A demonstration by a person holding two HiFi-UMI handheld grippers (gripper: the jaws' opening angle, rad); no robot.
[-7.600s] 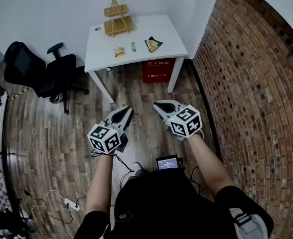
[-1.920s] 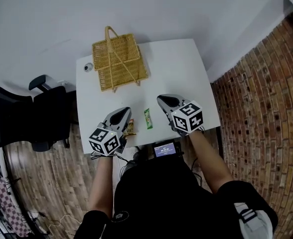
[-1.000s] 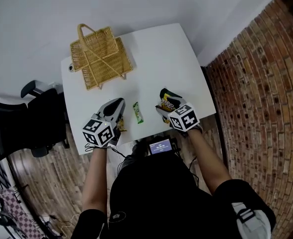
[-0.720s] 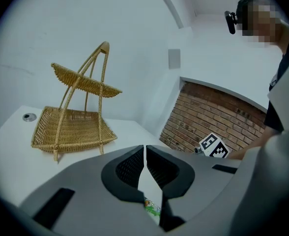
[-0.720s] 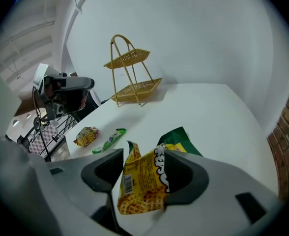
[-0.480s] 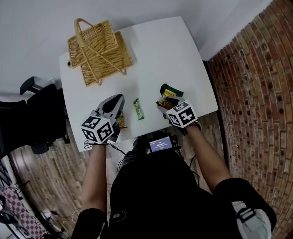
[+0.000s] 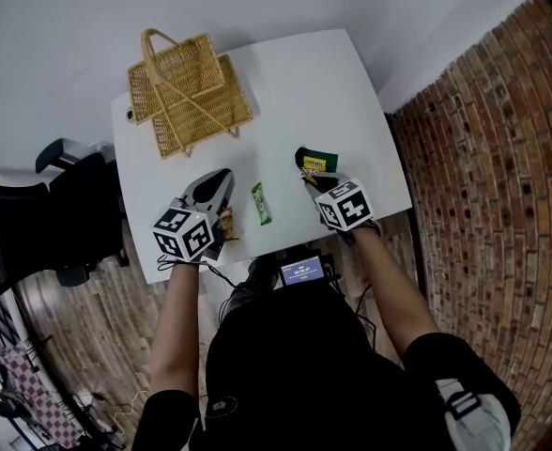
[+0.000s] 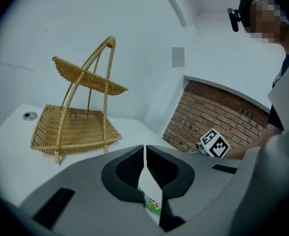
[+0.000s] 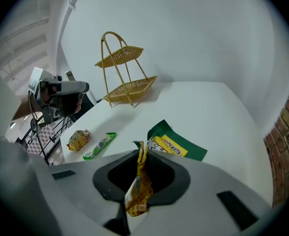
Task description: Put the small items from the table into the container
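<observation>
A two-tier wicker basket (image 7: 187, 92) (image 8: 75, 124) (image 9: 130, 87) stands at the far left of the white table (image 7: 304, 83). My right gripper (image 7: 312, 172) (image 9: 142, 154) points down at a green and yellow snack packet (image 7: 315, 162) (image 9: 176, 145). Its jaws are closing, with the packet's crumpled yellow edge pinched between them. A green bar (image 7: 261, 204) (image 9: 99, 145) lies between the two grippers. A small orange packet (image 7: 226, 224) (image 9: 78, 139) lies just under my left gripper (image 7: 222, 178) (image 8: 144, 151), which hovers shut and holds nothing.
A small round object (image 7: 129, 116) (image 8: 29, 115) sits on the table left of the basket. A black office chair (image 7: 32, 224) stands left of the table and a brick wall (image 7: 483, 158) runs along the right. A lit screen (image 7: 299, 272) hangs at the person's waist.
The person walked up to the table. In the last second the right gripper sank onto the green and yellow packet and its jaws came together on it. The left gripper stayed put, shut.
</observation>
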